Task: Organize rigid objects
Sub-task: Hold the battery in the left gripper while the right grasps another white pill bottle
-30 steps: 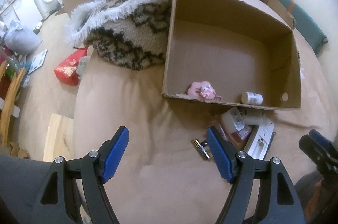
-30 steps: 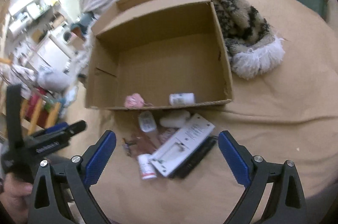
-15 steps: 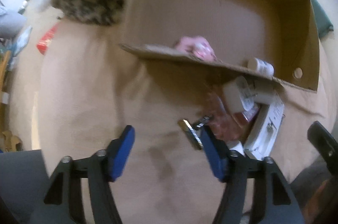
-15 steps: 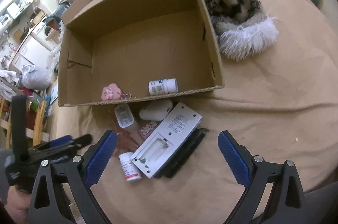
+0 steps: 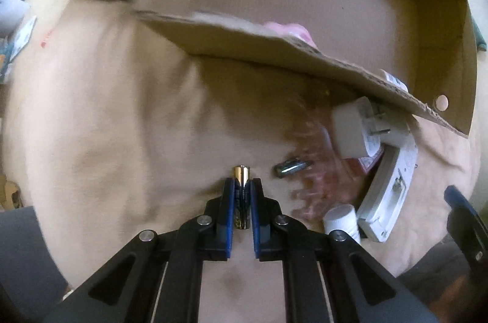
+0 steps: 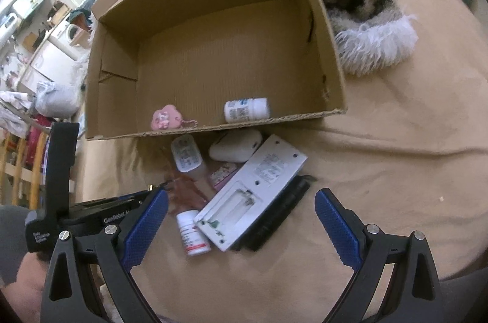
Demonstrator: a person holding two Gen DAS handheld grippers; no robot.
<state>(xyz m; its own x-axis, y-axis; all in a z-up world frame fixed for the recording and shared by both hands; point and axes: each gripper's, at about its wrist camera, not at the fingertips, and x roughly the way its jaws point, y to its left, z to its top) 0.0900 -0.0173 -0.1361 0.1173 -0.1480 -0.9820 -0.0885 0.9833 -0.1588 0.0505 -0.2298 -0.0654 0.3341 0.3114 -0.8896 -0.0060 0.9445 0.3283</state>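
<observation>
On the tan bedcover lies a gold-tipped battery, and my left gripper is shut on it, jaws closing tight from both sides. A second battery lies just to its right. My right gripper stands open above a white device whose battery bay is uncovered, touching nothing. Beside the device lie a small red-labelled pill bottle, a clear-bodied bottle and a white case. Behind them the open cardboard box holds a pink charm and a white pill bottle.
A black flat object sticks out from under the white device. A shaggy black-and-white throw lies right of the box. The left gripper's black body and a hand are at the lower left. Furniture stands beyond the bed's left edge.
My left gripper dropped toward the bedcover, tipped downward and shut on the battery. The right gripper sank slightly and stayed open.
</observation>
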